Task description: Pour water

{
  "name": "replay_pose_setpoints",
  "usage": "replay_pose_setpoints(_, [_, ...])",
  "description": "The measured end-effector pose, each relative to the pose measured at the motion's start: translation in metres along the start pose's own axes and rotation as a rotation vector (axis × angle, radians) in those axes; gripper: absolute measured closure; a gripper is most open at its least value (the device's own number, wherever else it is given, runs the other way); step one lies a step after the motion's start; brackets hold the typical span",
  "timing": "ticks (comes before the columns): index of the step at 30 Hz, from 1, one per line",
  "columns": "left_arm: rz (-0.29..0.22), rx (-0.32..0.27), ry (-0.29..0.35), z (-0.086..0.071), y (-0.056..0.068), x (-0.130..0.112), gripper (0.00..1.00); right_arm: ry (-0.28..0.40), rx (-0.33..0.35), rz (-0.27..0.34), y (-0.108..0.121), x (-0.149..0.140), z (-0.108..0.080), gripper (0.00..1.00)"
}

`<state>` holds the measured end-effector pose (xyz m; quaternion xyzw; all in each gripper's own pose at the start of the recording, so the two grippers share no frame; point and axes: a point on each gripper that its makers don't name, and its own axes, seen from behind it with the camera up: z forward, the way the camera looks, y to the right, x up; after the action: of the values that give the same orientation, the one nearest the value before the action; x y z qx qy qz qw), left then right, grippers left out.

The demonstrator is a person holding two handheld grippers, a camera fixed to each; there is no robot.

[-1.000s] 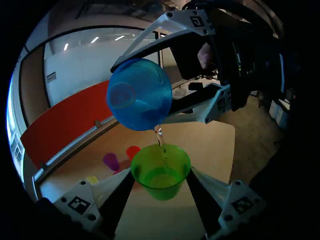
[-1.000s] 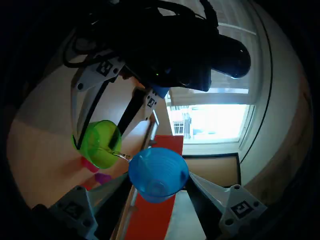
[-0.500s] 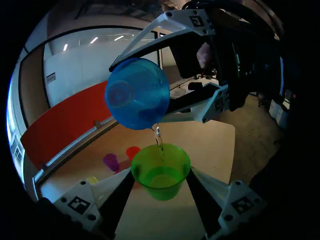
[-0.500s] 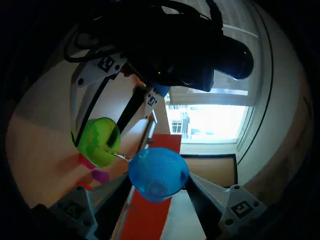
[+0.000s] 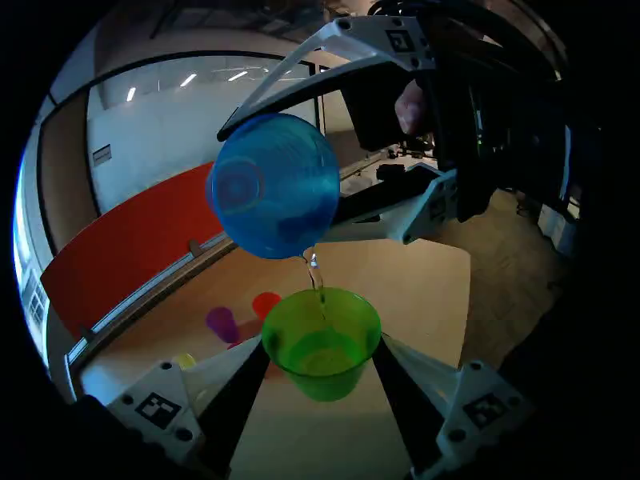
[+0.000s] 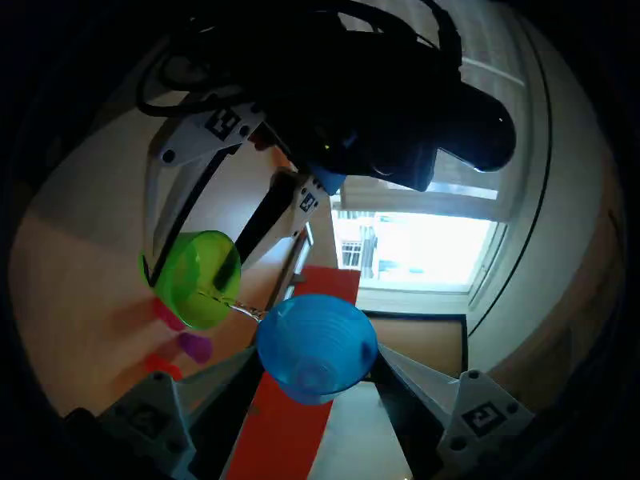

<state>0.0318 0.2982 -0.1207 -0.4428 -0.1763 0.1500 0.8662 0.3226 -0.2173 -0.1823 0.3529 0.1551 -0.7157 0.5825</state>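
Note:
My left gripper (image 5: 322,362) is shut on a green cup (image 5: 322,342) that stands upright and holds some water. Above it, the right gripper (image 5: 324,176) is shut on a blue cup (image 5: 274,186) tipped steeply over, and a thin stream of water (image 5: 315,276) falls from its rim into the green cup. In the right gripper view the blue cup (image 6: 317,346) sits between my right gripper (image 6: 317,370) fingers, with the green cup (image 6: 194,278) to its left, held by the left gripper (image 6: 206,240). The stream of water (image 6: 237,303) links the two rims.
Below lies a wooden table (image 5: 400,288) with small cups on it: a red cup (image 5: 266,304), a purple cup (image 5: 222,322) and a yellow cup (image 5: 183,359). An orange-red panel (image 5: 132,232) runs along the table's far edge. A bright window (image 6: 416,248) is behind.
The blue cup has tipped a little further and the water stream keeps falling into the green cup. The green cup has stayed still in the left gripper.

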Motion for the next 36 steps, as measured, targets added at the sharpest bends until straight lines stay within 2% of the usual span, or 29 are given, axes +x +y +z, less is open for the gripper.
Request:
replay_pose_setpoints(15, [-0.003, 0.004, -0.003, 0.0, -0.003, -0.002, 0.15, 0.0, 0.002, -0.021, -0.001, 0.0, 0.0, 0.1])
replay_pose_setpoints(36, [-0.001, 0.008, 0.003, 0.001, -0.01, 0.0, 0.14, -0.005, 0.003, -0.066, 0.012, -0.01, 0.001, 0.1])
